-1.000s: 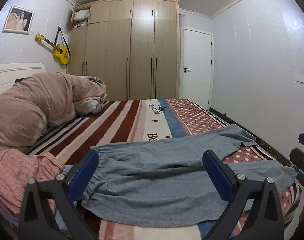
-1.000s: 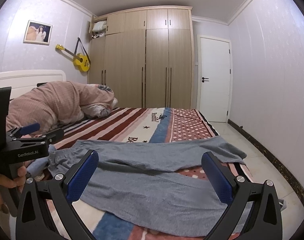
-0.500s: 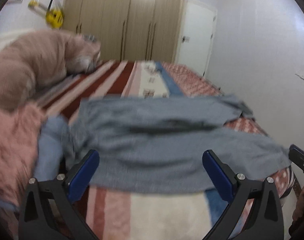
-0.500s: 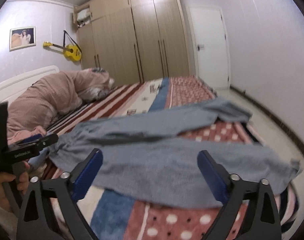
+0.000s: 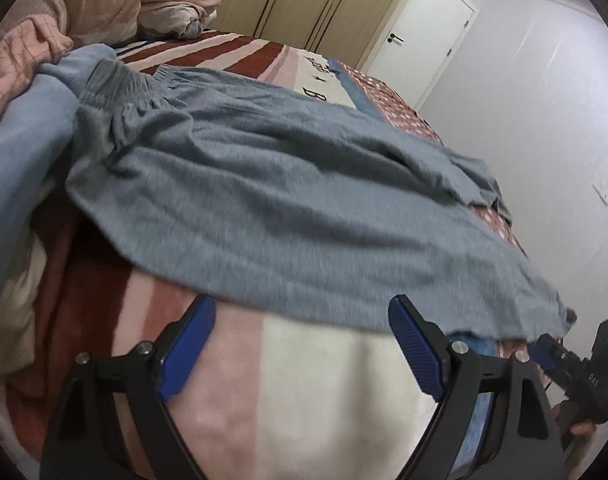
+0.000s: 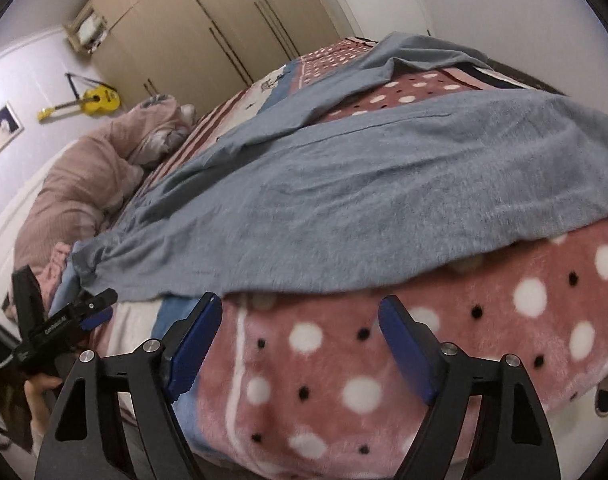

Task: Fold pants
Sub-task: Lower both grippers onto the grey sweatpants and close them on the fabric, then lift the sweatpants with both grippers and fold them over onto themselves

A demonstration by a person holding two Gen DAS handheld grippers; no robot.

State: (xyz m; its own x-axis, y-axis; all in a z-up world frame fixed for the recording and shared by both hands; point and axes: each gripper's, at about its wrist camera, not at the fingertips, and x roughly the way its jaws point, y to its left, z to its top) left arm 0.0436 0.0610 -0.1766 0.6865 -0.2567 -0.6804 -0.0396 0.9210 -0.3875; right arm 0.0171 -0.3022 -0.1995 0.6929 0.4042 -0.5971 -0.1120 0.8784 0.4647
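Observation:
Grey pants (image 5: 272,184) lie spread flat across the bed, waistband at the left (image 5: 124,84), legs running to the right. In the right wrist view the near leg (image 6: 343,200) fills the middle and the far leg (image 6: 383,64) lies behind it. My left gripper (image 5: 302,340) is open and empty, just short of the near edge of the pants at the waist end. My right gripper (image 6: 300,336) is open and empty, just short of the near leg's edge. Each gripper shows in the other's view, the left (image 6: 64,320) and the right (image 5: 575,364).
The bed has a striped and polka-dot blanket (image 6: 383,380). A pink quilt (image 6: 84,172) is heaped at the head of the bed. Blue cloth (image 5: 20,148) and pink clothes (image 5: 20,56) lie left of the waistband. A wardrobe (image 6: 224,20) and door (image 5: 423,28) stand behind.
Both grippers have dropped and tilted down toward the near edge of the pants, which now fill each view. The jaws stay open. The pants have not moved.

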